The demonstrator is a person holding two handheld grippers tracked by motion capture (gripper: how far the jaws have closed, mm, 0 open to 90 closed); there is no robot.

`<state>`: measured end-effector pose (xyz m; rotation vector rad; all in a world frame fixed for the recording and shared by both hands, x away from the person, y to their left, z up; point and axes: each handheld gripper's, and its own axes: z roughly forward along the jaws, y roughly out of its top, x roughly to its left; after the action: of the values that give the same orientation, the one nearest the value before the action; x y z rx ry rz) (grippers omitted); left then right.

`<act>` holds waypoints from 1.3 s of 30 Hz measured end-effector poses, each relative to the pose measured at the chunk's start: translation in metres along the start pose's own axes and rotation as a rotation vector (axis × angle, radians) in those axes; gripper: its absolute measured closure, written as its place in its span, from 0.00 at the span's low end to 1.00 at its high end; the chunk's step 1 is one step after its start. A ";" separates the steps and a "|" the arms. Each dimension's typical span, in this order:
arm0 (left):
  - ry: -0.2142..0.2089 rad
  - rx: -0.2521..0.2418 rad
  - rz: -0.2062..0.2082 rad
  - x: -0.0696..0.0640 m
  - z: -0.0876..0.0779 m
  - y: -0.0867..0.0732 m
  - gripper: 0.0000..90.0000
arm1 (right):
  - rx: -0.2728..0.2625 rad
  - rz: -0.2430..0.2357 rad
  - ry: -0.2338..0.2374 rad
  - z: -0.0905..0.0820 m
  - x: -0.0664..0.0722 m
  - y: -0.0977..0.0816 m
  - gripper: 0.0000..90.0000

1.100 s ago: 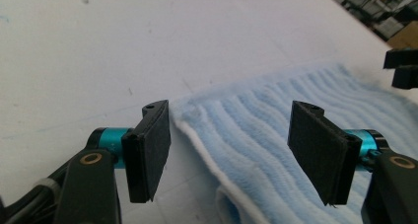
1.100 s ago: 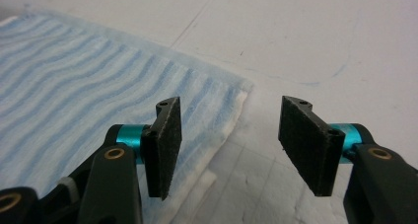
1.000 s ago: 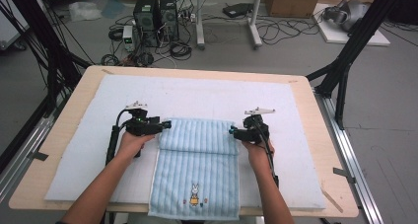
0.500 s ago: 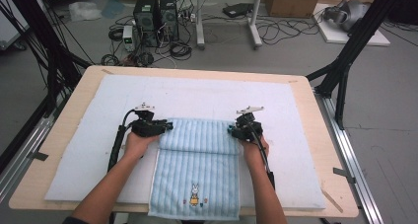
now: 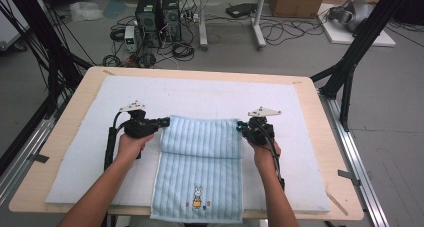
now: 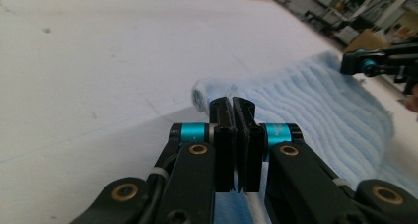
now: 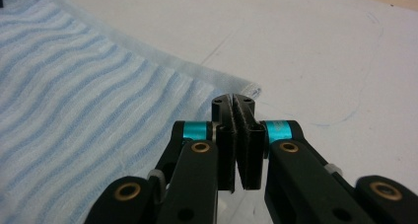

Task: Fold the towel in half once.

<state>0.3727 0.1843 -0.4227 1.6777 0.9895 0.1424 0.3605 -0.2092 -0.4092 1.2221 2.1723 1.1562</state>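
White mat (image 5: 210, 94) on wooden table (image 5: 70, 104), computer towers (image 5: 159, 12), perhaps cables (image 5: 290, 32) on floor

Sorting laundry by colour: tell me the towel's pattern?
Light blue stripes, with a small rabbit near one end; the towel shows best in the high view.

Pad (image 5: 210, 94) beyond towel (image 5: 200, 162) clear, no obstacles.

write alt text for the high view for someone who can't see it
A person's two grippers, left gripper and right gripper, pinch the far corners of a light blue striped towel lying on a white mat over a wooden table.
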 end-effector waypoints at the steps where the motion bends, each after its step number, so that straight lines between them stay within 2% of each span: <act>1: -0.007 -0.001 0.003 -0.002 -0.003 -0.001 0.97 | -0.010 -0.002 0.010 -0.005 0.002 -0.001 0.98; 4: -0.032 -0.004 0.016 -0.007 -0.013 -0.005 0.97 | -0.038 -0.015 0.045 -0.018 0.007 -0.003 0.98; 9: -0.089 0.000 0.006 -0.012 -0.027 -0.016 0.97 | -0.047 -0.029 0.097 -0.038 0.018 -0.013 0.98; 13: -0.108 0.038 0.024 -0.020 -0.033 -0.028 0.97 | -0.047 -0.044 0.134 -0.047 0.024 -0.026 0.98; 17: -0.102 0.069 0.029 -0.024 -0.039 -0.040 0.97 | -0.023 -0.046 0.147 -0.052 0.028 -0.037 0.98; 23: -0.098 0.149 0.029 -0.027 -0.042 -0.058 0.96 | 0.042 -0.051 0.158 -0.052 0.034 -0.051 0.98; 25: -0.105 0.166 0.022 -0.027 -0.043 -0.063 0.96 | 0.062 -0.069 0.153 -0.052 0.036 -0.056 0.98; 28: -0.122 0.193 0.012 -0.027 -0.044 -0.066 0.95 | 0.094 -0.060 0.163 -0.052 0.037 -0.064 0.98; 29: -0.120 0.207 0.007 -0.026 -0.044 -0.066 0.91 | 0.105 -0.062 0.161 -0.051 0.037 -0.066 0.98; 31: -0.090 0.203 0.001 -0.024 -0.043 -0.062 0.72 | 0.104 -0.059 0.146 -0.051 0.036 -0.067 0.95; 34: -0.045 0.155 -0.005 -0.019 -0.041 -0.051 0.56 | 0.058 -0.024 0.125 -0.051 0.031 -0.063 0.81; 36: -0.030 0.126 -0.007 -0.015 -0.038 -0.043 0.53 | 0.029 0.008 0.103 -0.051 0.025 -0.057 0.74; 37: -0.012 0.103 -0.011 -0.012 -0.035 -0.040 0.52 | 0.024 0.016 0.094 -0.049 0.023 -0.055 0.73; 39: 0.018 0.110 -0.005 -0.008 -0.029 -0.034 0.52 | 0.020 0.030 0.066 -0.043 0.018 -0.050 0.74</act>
<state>0.3330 0.2011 -0.4379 1.7767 1.0309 0.1014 0.2964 -0.2279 -0.4237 1.2460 2.2250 1.2060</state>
